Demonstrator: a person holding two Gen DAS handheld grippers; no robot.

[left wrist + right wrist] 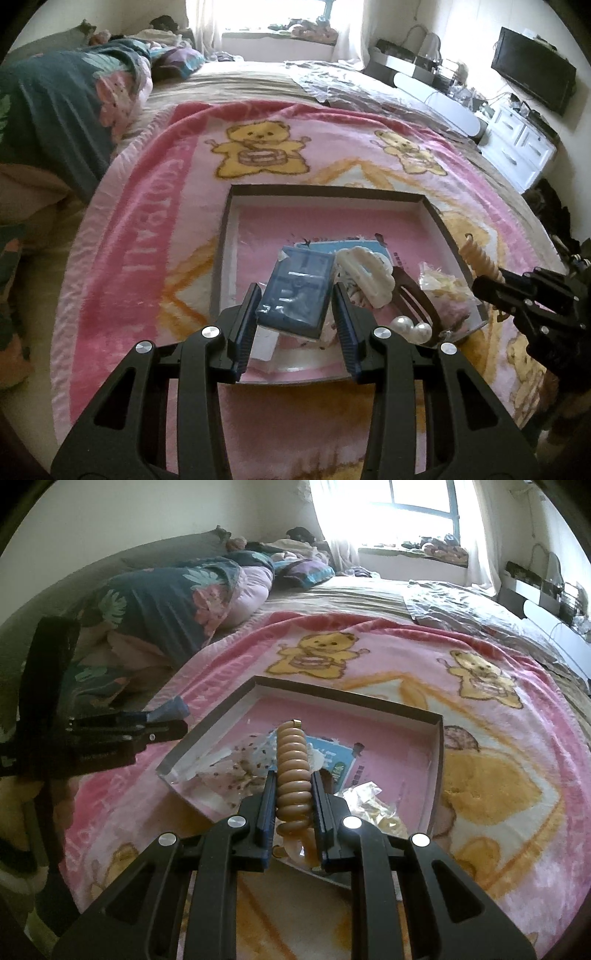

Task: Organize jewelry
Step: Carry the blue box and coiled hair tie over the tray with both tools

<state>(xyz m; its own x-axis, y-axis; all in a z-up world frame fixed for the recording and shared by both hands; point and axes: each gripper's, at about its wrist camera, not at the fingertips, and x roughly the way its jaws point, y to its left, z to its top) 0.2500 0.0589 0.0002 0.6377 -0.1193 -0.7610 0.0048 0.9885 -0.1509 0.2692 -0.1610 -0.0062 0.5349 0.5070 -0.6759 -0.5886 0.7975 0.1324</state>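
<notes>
From the left wrist view, the left gripper [295, 314] is clamped on a flat blue box [297, 291], its pads pressing both long sides, held over the near part of the shallow tray [441, 225] that lies on the pink bear blanket [147, 229] on the bed. To do this step well, I judge the box should go down into the bare pink far half of the tray, kept level so it does not slip from the pads. Beside it in the tray lie a white claw clip [367, 275], a brown hair clip [417, 299], two pearls [412, 325] and a small clear packet [443, 286] — all crowded at the near right corner. The right gripper [491, 286] shows at the right edge.

From the right wrist view, the right gripper [293, 794] is clamped on a tan ribbed spiral hair piece [293, 768], which stands up between the pads with a small gold tip at its far end. It hangs over the tray's near edge — lowering it clear of the packets would keep things tidy. The left gripper [166, 720] is off to the left, the blue box just visible in it.
</notes>
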